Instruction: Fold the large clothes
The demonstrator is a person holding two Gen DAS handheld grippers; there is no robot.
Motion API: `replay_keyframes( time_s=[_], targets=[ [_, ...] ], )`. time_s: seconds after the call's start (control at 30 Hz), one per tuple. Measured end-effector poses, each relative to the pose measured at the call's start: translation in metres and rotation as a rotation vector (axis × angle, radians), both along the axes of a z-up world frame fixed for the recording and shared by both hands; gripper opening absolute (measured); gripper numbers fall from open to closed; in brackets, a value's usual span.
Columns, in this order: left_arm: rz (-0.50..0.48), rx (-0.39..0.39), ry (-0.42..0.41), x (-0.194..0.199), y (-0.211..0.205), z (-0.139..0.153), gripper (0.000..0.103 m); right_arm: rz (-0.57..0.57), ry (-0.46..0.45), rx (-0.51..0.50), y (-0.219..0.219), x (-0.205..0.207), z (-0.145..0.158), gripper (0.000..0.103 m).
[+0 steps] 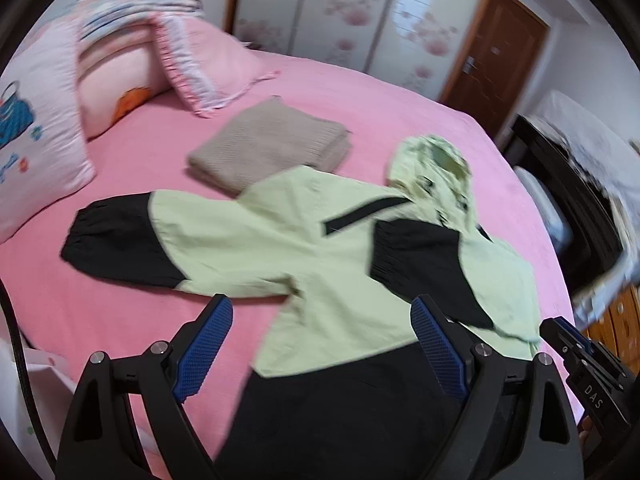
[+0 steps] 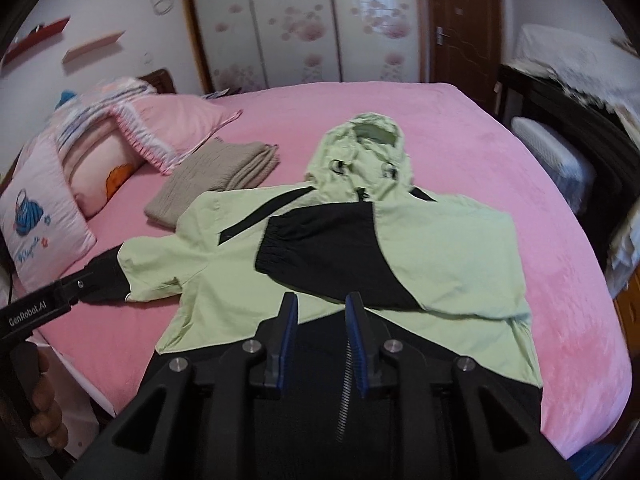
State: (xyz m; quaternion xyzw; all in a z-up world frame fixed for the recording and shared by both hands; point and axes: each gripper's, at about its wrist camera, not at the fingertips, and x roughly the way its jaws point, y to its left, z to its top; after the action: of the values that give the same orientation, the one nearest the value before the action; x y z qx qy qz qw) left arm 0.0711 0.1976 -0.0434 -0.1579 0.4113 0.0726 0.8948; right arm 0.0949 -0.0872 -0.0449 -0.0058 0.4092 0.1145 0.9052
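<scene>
A light green and black hooded jacket (image 1: 280, 240) (image 2: 440, 240) lies spread on the pink bed (image 1: 360, 100) (image 2: 500, 152), hood (image 2: 360, 152) pointing away from me. One sleeve is folded across the chest, its black cuff (image 2: 288, 248) near the middle. The other sleeve (image 1: 120, 244) stretches out flat to the left. My left gripper (image 1: 320, 304) hangs wide open above the jacket's lower body, holding nothing. My right gripper (image 2: 321, 298) is open by a narrow gap over the black hem, with nothing between its pads. The right gripper (image 1: 576, 344) also shows at the left wrist view's right edge.
A folded beige garment (image 1: 268, 148) (image 2: 216, 176) lies beyond the jacket. Pillows (image 1: 40, 140) (image 2: 44, 216) are stacked at the bed's left. A dark cabinet (image 2: 560, 120) stands right of the bed, a flowered wardrobe (image 2: 300, 20) behind. A person's hand (image 2: 44, 412) grips the left handle.
</scene>
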Motion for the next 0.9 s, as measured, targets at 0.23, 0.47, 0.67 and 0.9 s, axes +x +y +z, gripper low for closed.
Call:
replay_keyframes(
  time_s=[0.23,0.47,0.67,0.9],
  targets=[
    [0.177,0.058,-0.005,0.001,0.079,0.011,0.090,0.093,-0.076,0.009,0.077,0.025,0.028,0.025],
    [0.374,-0.016,-0.003,0.009,0.170,-0.013,0.090,0.180,-0.104,0.035,0.151,0.050,0.025,0.024],
    [0.596,-0.185,0.055,0.012,0.244,-0.085,0.090,0.269,-0.019,0.007,0.208,0.072,-0.020,0.024],
    [0.719,-0.263,0.145,0.014,0.270,-0.154,0.087,0.309,0.064,-0.020,0.241,0.088,-0.066,0.024]
  ],
)
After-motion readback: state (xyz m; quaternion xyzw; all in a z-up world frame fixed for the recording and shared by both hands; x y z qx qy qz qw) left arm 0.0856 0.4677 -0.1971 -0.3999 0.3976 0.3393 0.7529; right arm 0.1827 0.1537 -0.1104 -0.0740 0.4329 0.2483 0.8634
